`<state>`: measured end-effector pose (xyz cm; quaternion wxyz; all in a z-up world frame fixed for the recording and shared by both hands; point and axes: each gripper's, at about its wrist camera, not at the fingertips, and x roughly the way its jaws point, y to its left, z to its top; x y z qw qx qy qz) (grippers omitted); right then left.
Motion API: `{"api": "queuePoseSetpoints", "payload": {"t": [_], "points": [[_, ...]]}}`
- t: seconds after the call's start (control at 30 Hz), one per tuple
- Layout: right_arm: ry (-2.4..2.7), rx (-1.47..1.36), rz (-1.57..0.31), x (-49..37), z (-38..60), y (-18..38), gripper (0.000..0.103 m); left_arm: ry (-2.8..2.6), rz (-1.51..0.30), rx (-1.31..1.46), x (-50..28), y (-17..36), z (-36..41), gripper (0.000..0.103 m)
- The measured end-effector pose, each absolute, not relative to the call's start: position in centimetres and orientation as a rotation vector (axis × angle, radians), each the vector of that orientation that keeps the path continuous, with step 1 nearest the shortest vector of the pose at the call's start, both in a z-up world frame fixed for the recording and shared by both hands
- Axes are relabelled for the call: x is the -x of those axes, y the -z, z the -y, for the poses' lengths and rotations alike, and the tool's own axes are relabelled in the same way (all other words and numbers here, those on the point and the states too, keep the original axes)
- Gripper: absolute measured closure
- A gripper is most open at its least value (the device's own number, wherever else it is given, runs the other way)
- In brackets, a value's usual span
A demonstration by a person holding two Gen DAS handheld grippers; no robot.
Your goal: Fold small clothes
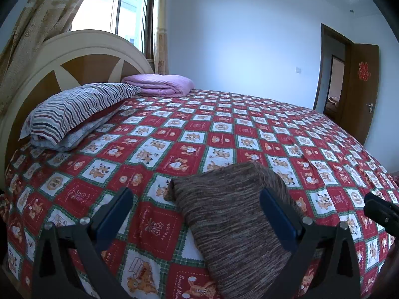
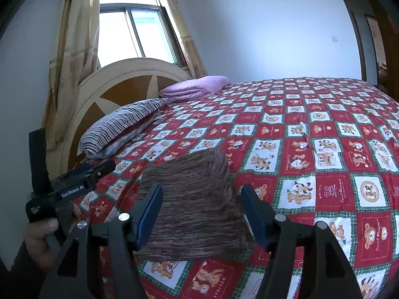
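A brown, streaky knitted garment lies folded into a compact oblong near the front edge of the bed, resting flat on the red, white and green patchwork bedspread printed with teddy bears; it sits close to the person, presumably so that both tools can reach it without stretching. The left gripper hovers above the cloth with its blue-padded jaws standing wide apart, one finger over the bare bedspread to the left and the other over the garment's right side, gripping nothing. The right gripper is likewise spread, its two blue pads straddling the garment's width without pinching it, which suggests either a release after a fold or a lining-up for the next one; the frames do not settle which. The cloth looks already doubled over, so the folding seems well advanced. Farther back, a striped pillow and a folded lilac quilt rest against the cream and brown wooden headboard, well apart from the working area and out of the way.
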<state>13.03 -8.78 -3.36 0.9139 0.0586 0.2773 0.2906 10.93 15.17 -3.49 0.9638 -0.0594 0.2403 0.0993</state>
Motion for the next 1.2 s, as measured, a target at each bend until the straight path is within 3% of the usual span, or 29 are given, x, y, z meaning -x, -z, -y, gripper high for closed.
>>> {"api": "queuePoseSetpoints", "payload": {"t": [1.2], "points": [[-0.594, -0.139, -0.554, -12.18, 8.86, 3.47, 0.037, -0.224, -0.500, 0.045, -11.35, 3.61, -14.80, 0.000]]}}
